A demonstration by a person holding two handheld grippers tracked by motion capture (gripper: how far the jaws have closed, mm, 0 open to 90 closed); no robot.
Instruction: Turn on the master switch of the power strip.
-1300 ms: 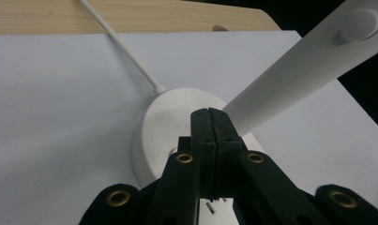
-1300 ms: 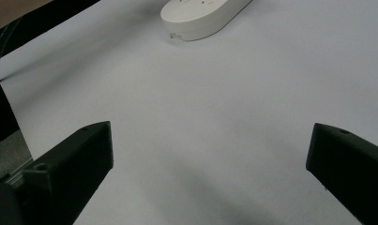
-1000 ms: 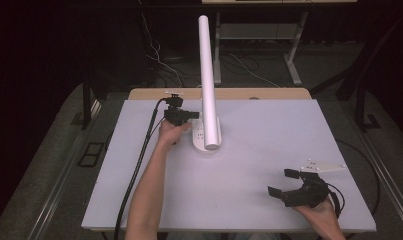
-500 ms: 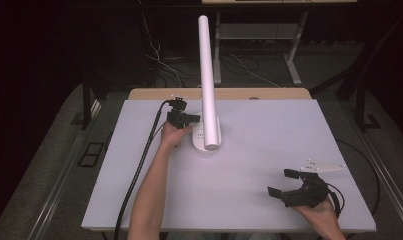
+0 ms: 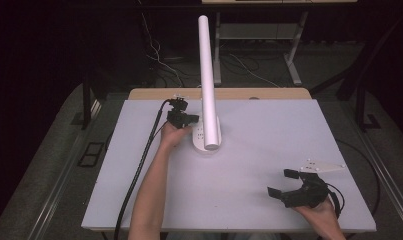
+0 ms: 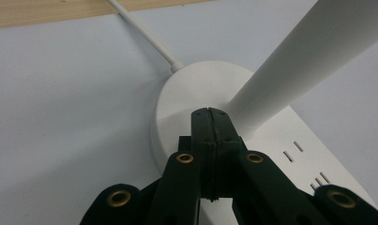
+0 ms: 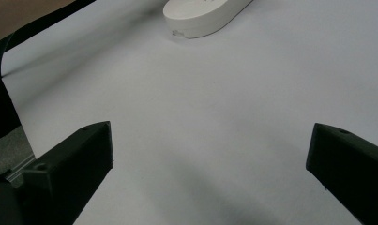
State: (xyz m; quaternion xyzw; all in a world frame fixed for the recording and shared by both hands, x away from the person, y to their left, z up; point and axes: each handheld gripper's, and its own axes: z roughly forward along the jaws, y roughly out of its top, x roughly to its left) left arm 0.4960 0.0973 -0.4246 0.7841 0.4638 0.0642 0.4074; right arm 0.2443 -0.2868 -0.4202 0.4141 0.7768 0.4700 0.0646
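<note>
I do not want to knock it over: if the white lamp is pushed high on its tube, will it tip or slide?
The lamp would probably tip: its tube is tall and its base is small and low. Pushed at the base, it may rather slide, as the table looks smooth. Its cord could pull against this.

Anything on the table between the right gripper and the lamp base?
No. In the right gripper view, bare white table runs from the open right gripper to the lamp base.
</note>
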